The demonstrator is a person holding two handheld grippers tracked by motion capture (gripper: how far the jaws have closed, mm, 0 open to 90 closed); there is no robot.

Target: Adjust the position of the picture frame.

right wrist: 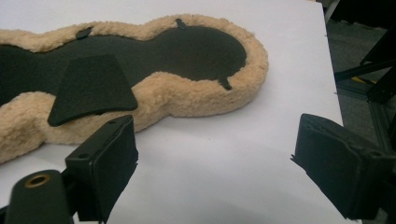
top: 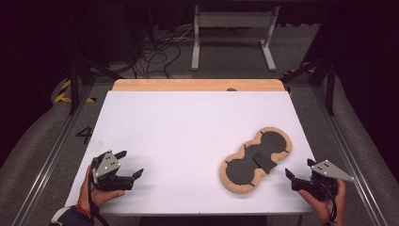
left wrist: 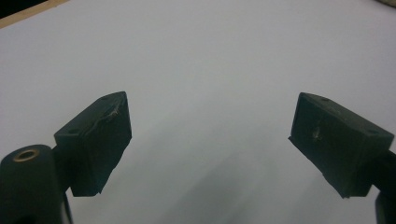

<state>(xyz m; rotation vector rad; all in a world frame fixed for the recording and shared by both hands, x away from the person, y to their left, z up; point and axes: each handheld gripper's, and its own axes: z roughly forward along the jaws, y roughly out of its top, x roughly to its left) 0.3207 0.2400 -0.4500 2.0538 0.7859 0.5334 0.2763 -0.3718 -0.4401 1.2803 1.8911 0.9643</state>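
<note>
- High view: white-topped table with a bare wooden strip along its far edge. One thing lies on it, a peanut-shaped pad of tan fleece with a black felt face, on the right half, near the front edge, its long axis running diagonally from front-left to back-right.
- High view: left tool, held in the person's left hand, sits at the front-left of the table, jaws spread, nothing between them. Well apart from the pad.
- High view: right tool, held in the right hand, is at the front-right corner, just beside the pad's near-right flank, not touching it.
- Left gripper view: left tool released, jaws wide, bare white table between them.
- Right gripper view: right tool released, jaws wide over bare table. The pad lies just beyond and left of the jaws. This close view adds detail: a loose black flap lying on the felt, small black tabs at the fleece rim, thick curly fleece border.
- High view alone shows the floor behind: cables and a white metal stand.
</note>
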